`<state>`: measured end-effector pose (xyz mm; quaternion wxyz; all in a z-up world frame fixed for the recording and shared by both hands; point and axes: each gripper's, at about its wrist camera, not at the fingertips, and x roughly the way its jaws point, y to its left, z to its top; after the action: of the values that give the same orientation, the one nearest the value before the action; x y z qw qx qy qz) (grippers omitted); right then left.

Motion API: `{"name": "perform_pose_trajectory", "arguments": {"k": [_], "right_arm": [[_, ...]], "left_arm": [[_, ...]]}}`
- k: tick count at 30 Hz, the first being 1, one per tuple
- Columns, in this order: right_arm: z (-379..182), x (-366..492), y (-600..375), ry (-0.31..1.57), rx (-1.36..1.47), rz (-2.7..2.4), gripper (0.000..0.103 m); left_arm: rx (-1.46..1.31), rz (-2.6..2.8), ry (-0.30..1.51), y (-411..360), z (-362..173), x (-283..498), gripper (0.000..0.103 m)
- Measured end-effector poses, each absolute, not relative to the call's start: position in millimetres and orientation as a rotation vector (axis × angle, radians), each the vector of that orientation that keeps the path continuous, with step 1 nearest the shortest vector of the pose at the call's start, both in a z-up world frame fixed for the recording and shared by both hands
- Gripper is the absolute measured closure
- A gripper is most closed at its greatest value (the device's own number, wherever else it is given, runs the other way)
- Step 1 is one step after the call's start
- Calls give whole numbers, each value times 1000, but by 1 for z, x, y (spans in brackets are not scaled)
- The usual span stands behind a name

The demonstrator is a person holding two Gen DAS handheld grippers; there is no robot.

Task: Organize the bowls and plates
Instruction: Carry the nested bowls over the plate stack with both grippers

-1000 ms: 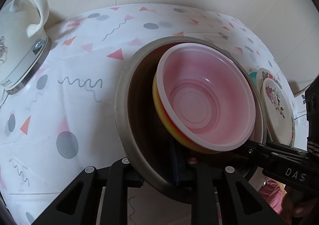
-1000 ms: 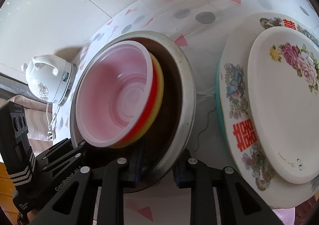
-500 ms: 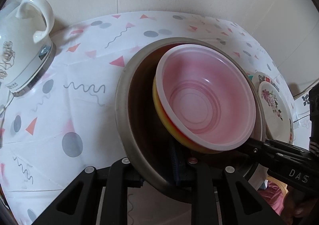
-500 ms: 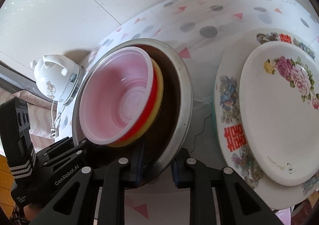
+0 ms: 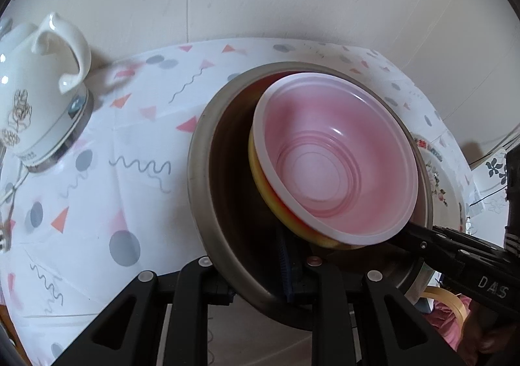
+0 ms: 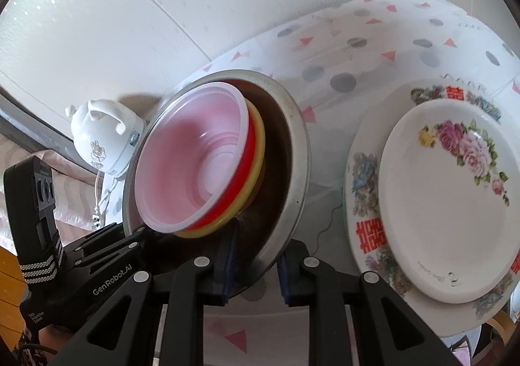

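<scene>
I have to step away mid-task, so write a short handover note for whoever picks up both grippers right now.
Left gripper: shut on the near rim of the big metal basin.
Right gripper: shut on the same rim, further along.
Basin: tilted, carrying nested pink plastic bowl, red bowl and yellow bowl.
Done: small floral plate stacked on large patterned plate.
Left: set the basin down.
</scene>
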<state>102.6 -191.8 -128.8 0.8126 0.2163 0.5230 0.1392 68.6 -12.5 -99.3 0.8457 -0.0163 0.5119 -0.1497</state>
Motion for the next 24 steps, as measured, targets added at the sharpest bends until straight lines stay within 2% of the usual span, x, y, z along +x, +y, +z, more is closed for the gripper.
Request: {"name": "perform_pose_trajectory", "arguments": {"k": [15, 24], "right_arm": [[-90, 81, -251, 1003, 561, 185, 82], [-89, 57, -304, 973, 619, 48, 82]], "left_arm": [[61, -486, 1003, -79, -62, 80, 82], [135, -614, 1019, -147, -66, 79, 82]]}}
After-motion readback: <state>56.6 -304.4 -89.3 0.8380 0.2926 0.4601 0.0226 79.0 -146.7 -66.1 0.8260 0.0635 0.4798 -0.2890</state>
